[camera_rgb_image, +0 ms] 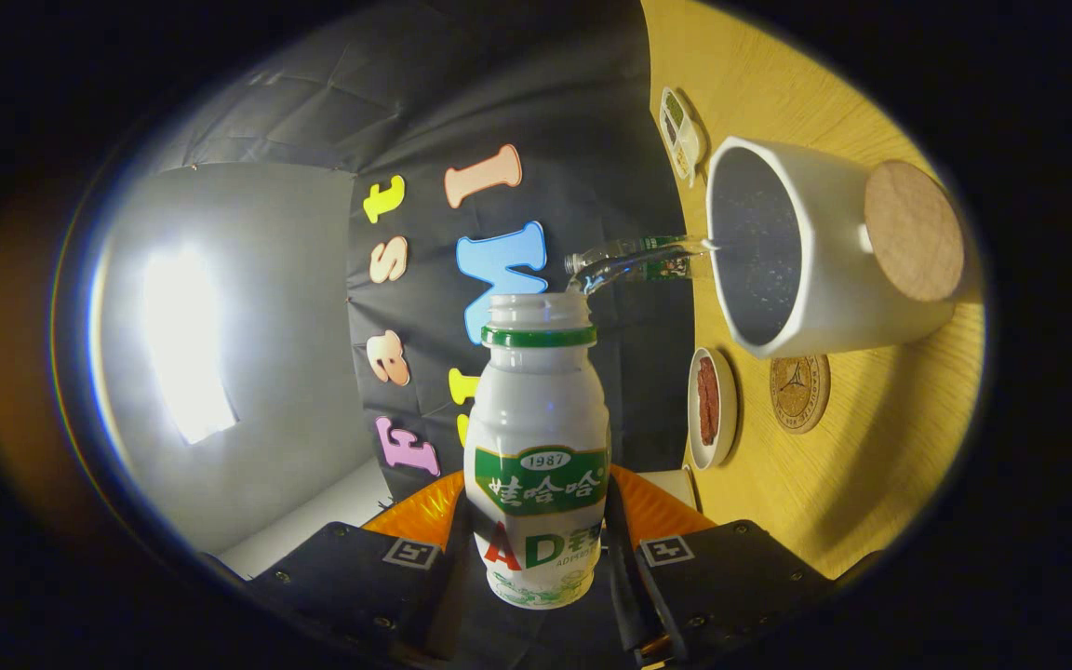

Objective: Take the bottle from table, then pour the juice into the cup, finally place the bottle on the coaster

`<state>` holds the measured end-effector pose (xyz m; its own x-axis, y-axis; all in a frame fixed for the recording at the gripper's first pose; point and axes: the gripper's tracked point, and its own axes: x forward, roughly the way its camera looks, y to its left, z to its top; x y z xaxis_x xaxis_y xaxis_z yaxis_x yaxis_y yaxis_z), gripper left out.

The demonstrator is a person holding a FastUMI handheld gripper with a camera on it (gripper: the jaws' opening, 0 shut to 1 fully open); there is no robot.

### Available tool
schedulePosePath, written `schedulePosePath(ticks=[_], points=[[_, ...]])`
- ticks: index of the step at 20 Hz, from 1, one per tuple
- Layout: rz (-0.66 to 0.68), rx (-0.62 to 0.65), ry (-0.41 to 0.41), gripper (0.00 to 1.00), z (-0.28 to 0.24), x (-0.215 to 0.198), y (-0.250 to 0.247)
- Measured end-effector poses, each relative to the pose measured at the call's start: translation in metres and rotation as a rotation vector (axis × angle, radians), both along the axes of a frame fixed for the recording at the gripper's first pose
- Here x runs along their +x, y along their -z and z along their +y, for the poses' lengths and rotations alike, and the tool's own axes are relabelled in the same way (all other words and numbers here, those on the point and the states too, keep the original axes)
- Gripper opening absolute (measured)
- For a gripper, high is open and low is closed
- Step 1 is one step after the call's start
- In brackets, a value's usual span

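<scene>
My claw grips the bottle tilted sideways, mouth toward the cup at 2 o'clock for pouring.

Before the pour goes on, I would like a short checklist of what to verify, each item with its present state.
1. Tool shut on the bottle, a finger on each side: ok.
2. Bottle cap off, mouth open: ok.
3. Bottle mouth over the white cup: not ok, the cup lies off to one side.
4. Juice level in the bottle: cannot tell.
5. Round coaster beside the cup bare for the bottle: ok.
6. Small dish near the coaster out of the way: cannot tell.
</scene>
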<state>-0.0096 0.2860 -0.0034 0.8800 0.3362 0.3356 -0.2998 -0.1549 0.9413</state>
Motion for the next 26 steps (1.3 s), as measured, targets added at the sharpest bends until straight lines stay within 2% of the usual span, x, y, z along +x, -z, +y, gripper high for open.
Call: schedulePosePath(ticks=[26], points=[[-0.020,0.065,-0.014,0.63,-0.0001,-0.0009,-0.0040]])
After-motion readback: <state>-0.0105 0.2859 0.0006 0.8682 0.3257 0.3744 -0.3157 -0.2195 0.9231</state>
